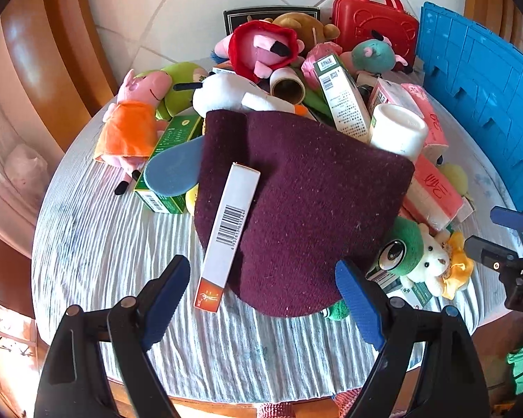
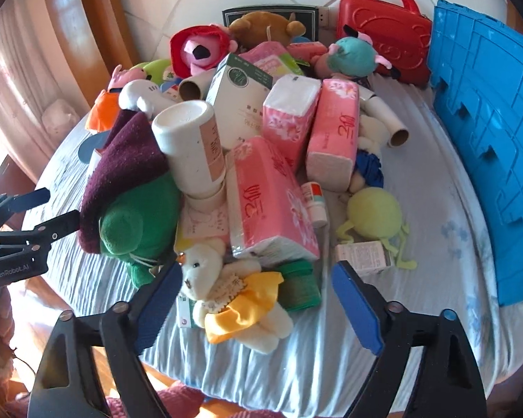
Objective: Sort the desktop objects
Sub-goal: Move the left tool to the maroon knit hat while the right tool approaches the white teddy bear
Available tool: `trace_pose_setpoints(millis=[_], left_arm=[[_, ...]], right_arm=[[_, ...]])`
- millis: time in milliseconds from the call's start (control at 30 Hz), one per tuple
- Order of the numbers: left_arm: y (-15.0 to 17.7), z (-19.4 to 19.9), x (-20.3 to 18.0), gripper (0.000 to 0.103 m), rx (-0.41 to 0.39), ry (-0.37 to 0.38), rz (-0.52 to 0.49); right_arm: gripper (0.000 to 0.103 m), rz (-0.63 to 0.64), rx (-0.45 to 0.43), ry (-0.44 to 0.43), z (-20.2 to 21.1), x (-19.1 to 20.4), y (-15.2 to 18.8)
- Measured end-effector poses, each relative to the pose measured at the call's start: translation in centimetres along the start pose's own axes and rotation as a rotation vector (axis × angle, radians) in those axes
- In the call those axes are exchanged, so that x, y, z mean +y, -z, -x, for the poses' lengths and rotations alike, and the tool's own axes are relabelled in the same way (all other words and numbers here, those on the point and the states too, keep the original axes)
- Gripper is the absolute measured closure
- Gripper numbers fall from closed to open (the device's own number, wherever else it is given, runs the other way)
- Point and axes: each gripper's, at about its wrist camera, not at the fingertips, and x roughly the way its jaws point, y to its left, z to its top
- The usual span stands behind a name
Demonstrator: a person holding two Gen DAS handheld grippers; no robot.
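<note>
A pile of toys, boxes and tissue packs covers a round table. In the left wrist view my left gripper [image 1: 261, 296] is open and empty, just short of a maroon cloth [image 1: 307, 209] with a long white box [image 1: 228, 237] lying on it. In the right wrist view my right gripper [image 2: 256, 301] is open and empty, its fingers either side of a white teddy bear in a yellow dress [image 2: 226, 299]. Pink tissue packs [image 2: 268, 202], a white bottle [image 2: 191, 146] and a green plush [image 2: 139, 223] lie behind the bear.
A blue plastic crate [image 2: 488, 132] stands at the right edge and a red toy case [image 2: 383, 24] at the back. A Peppa pig plush [image 1: 132, 122] and green box [image 1: 171, 160] lie at the left. A pale striped cloth [image 1: 104, 244] covers the table.
</note>
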Motion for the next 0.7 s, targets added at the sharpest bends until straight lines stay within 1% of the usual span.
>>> trace_pose_setpoints(millis=[67, 233, 300, 367, 400, 500, 567, 600, 667, 700], left_arm=[[0.2, -0.4, 0.0, 0.017, 0.007, 0.01, -0.007], [0.1, -0.4, -0.2, 0.017, 0.015, 0.031, -0.033], [0.1, 0.3, -0.2, 0.017, 0.02, 0.059, -0.038], [0.1, 1.4, -0.1, 0.017, -0.009, 0.103, -0.048], [0.0, 1.5, -0.3, 0.016, -0.017, 0.101, -0.064], [-0.1, -0.4, -1.4, 0.015, 0.016, 0.072, -0.116], [-0.2, -2.1, -1.5, 0.015, 0.053, 0.071, -0.102], [-0.2, -2.7, -1.4, 0.015, 0.061, 0.082, -0.082], [-0.2, -3.4, -1.3, 0.015, 0.053, 0.091, -0.068], [-0.2, -3.6, -1.5, 0.015, 0.044, 0.095, -0.076]], right_arm=[[0.019, 0.007, 0.027, -0.007, -0.7, 0.6, 0.3], [0.018, 0.001, 0.056, -0.003, -1.7, 1.7, 1.3], [0.016, -0.006, 0.072, 0.006, -2.1, 1.8, 1.6], [0.014, -0.014, 0.084, 0.012, -2.4, 1.9, 2.0], [0.014, -0.018, 0.088, 0.016, -2.5, 1.9, 2.2], [0.014, -0.03, 0.102, 0.025, -3.1, 1.9, 2.5], [0.013, -0.034, 0.106, 0.034, -3.6, 2.0, 2.6], [0.009, -0.036, 0.11, 0.04, -3.9, 2.1, 2.6], [0.005, -0.039, 0.112, 0.049, -4.3, 2.2, 2.6], [0.004, -0.038, 0.112, 0.056, -4.5, 2.3, 2.6]])
